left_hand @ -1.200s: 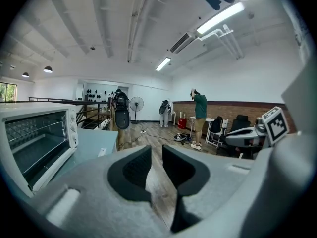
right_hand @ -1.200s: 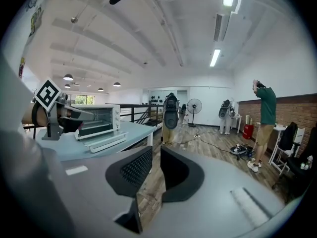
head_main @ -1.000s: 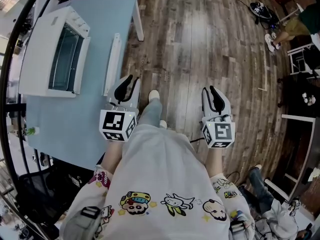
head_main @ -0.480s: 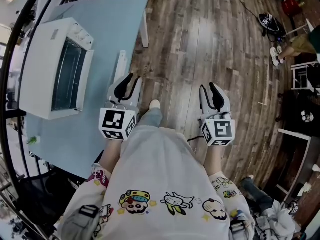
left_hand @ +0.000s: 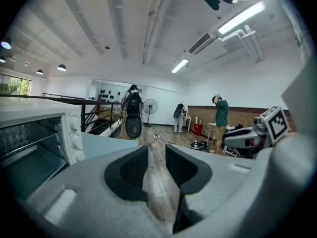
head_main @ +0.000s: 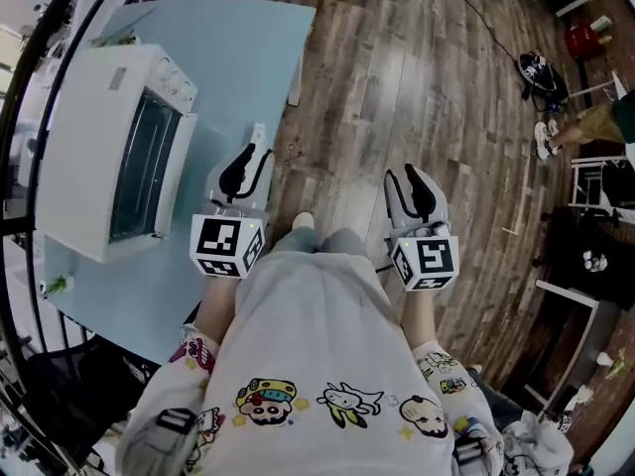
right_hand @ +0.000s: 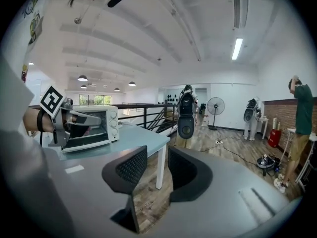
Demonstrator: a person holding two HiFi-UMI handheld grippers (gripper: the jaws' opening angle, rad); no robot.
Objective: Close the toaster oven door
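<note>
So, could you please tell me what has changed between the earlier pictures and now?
Both grippers moved forward along the table, so the toaster oven looms nearer. The left gripper and right gripper have just been opening their jaws, with nothing between them. The oven door stays closed, untouched.

**A:** What stands on the pale blue surface [head_main: 248,38]?

**B:** A white boxy toaster oven [head_main: 89,147]. Its glass door [head_main: 144,172] lies flush with its front, on the side towards the wooden plank floor [head_main: 397,77].

**A:** And the tongs?

**B:** The left tongs [head_main: 248,159], grey with black jaws and a marker cube, hang over the surface's edge, near the oven but apart from it. The right tongs [head_main: 409,178] hang over the floor, well apart from the oven. Both pairs of jaws have just been opening, and nothing sits between them.

**A:** Below them?

**B:** The person's white shirt with cartoon prints [head_main: 317,365]. One shoe tip [head_main: 303,221] shows between the two tongs.
</note>
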